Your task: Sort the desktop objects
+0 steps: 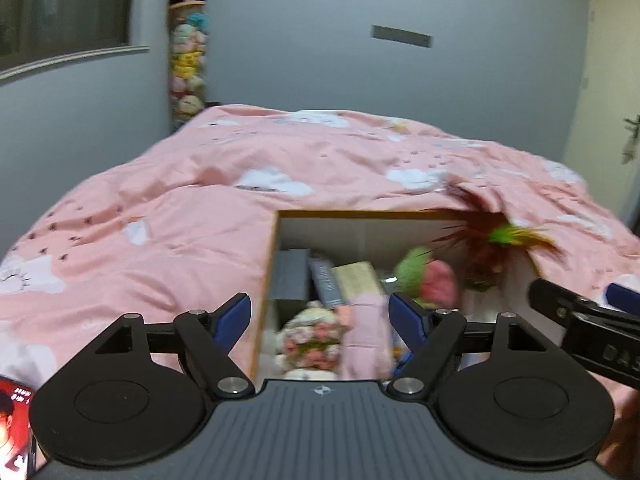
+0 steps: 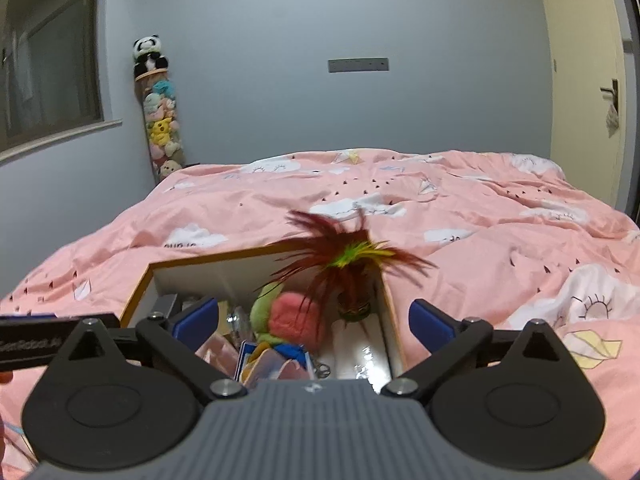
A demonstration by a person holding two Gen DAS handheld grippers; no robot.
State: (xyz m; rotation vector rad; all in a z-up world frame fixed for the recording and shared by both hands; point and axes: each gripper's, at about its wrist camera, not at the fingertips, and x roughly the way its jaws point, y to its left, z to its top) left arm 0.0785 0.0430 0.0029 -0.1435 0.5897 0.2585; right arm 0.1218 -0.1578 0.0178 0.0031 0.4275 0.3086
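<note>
Pink bed (image 2: 480,240): one box (image 2: 224,264), one feather shuttlecock (image 2: 352,264).

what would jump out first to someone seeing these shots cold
The red, green and yellow feather toy sticks up from the far right corner of an open box that sits on the pink cloud-print duvet. Inside the box, a pink and green plush lies beside it, with a small flower bouquet nearer the left gripper. Both the left and the right gripper hang open over the box.
</note>
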